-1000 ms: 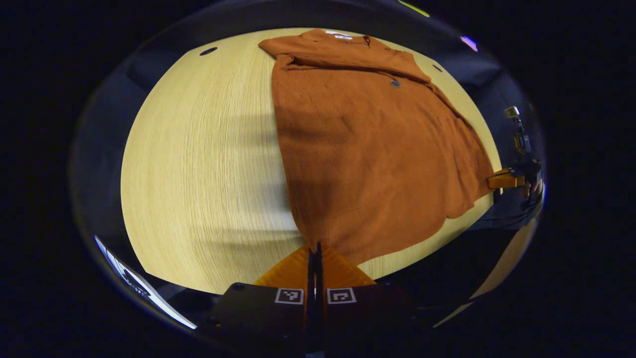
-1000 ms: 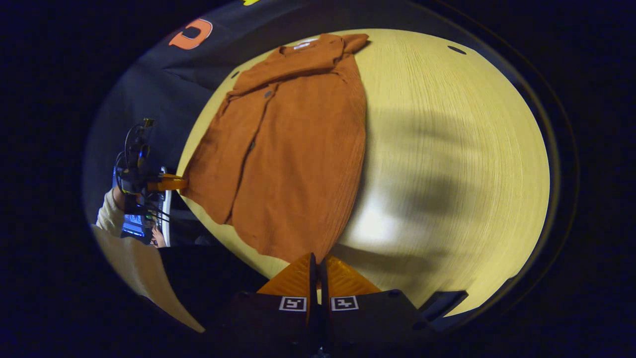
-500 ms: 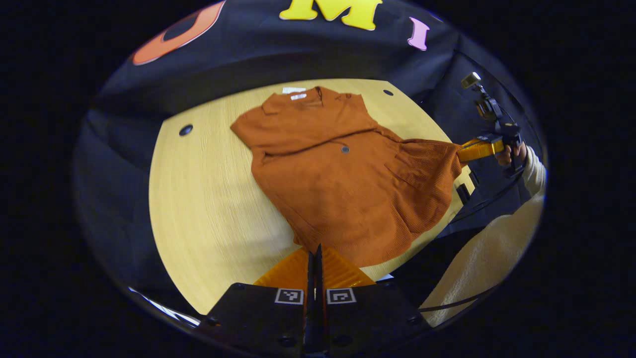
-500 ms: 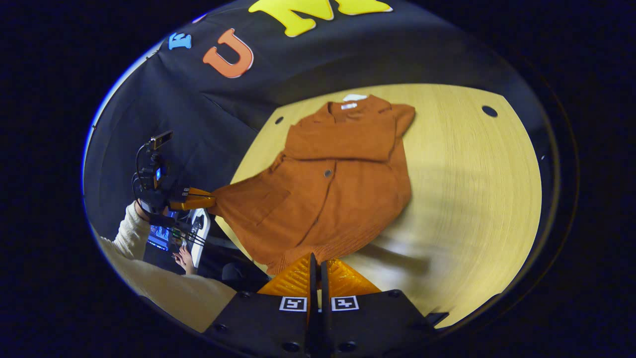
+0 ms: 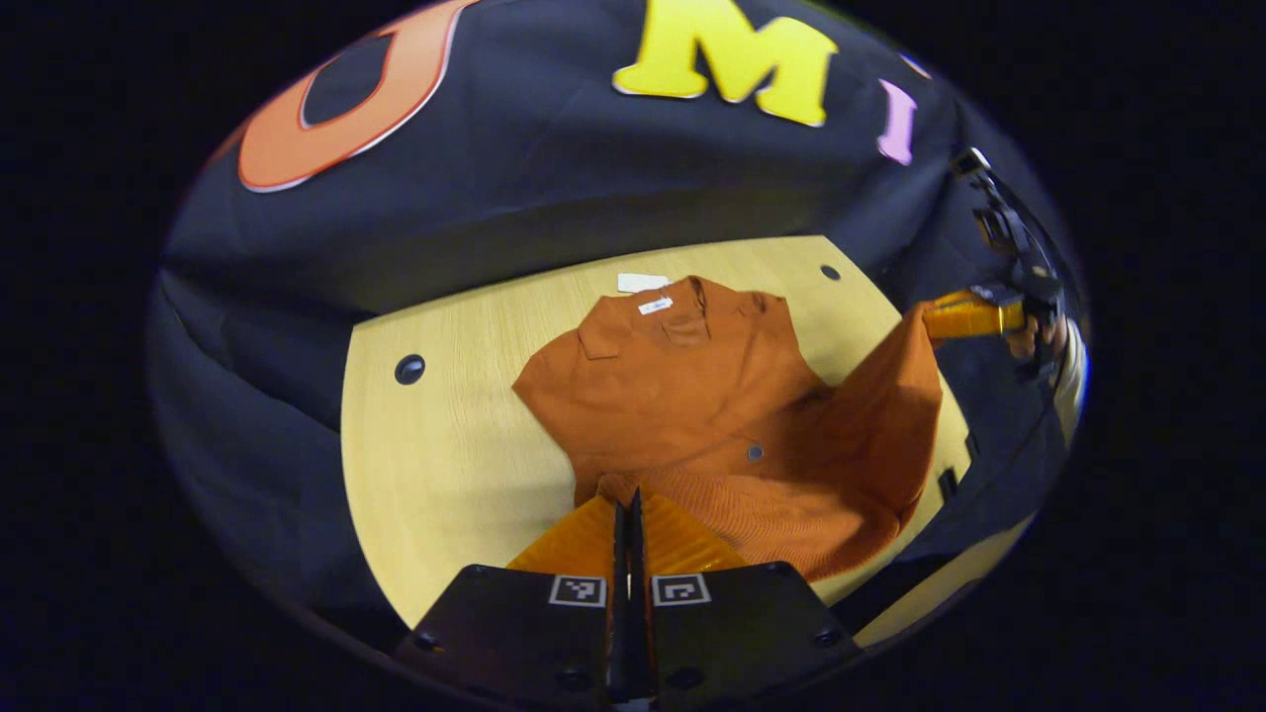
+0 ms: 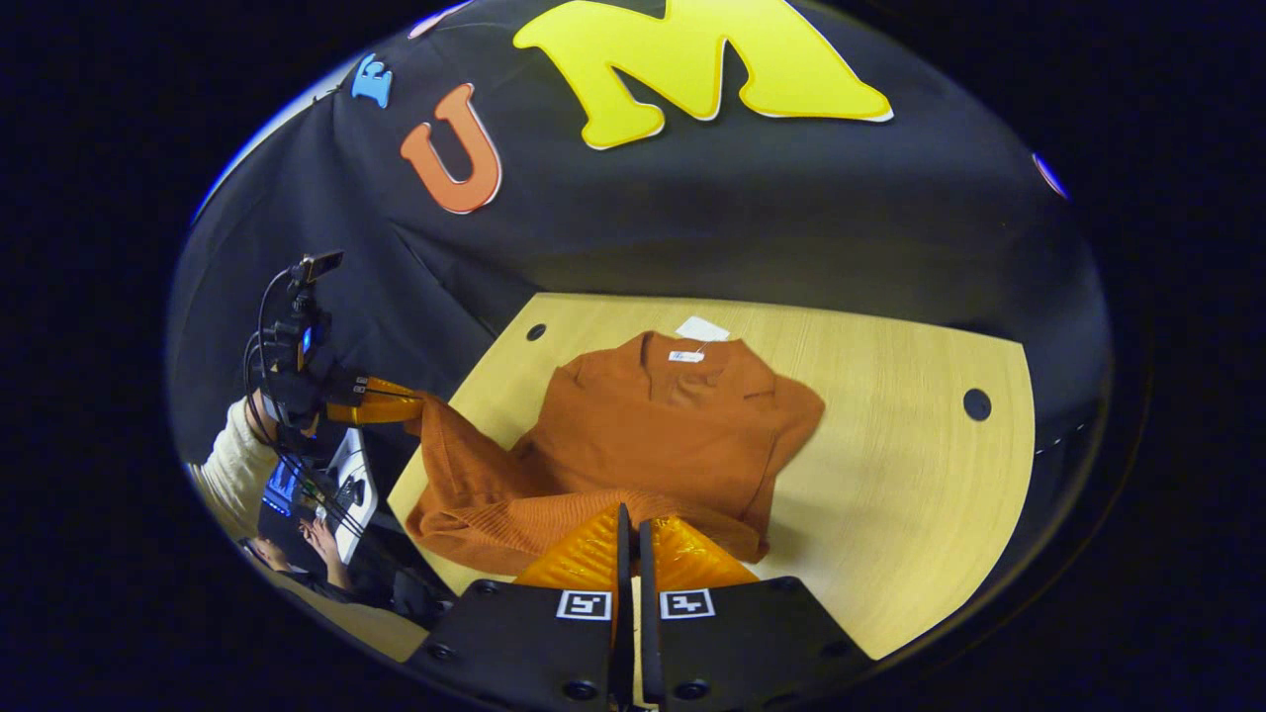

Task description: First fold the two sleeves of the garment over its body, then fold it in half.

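Note:
A rust-orange garment (image 5: 692, 396) lies on the pale wooden table (image 5: 445, 445), collar at the far end, with its sleeves folded across the chest. My left gripper (image 5: 625, 506) is shut on one corner of the hem, which is lifted off the table. In the right gripper view, my right gripper (image 6: 629, 516) is shut on the other hem corner of the garment (image 6: 653, 425). Each view also has the other gripper farther off, pinching its corner: the right gripper (image 5: 964, 314) and the left gripper (image 6: 381, 400). The lifted hem sags between them over the body.
A white paper tag (image 6: 700, 328) lies on the table (image 6: 890, 475) just beyond the collar. The tabletop has round dark holes (image 5: 408, 369) (image 6: 977, 403). A person's light sleeve (image 6: 232, 465) and cables sit beside the table's edge, with the black booth wall behind.
Both grippers have raised the hem off the table and carried it toward the collar. The garment, flat a second ago, is now bent over itself with the lower part in the air.

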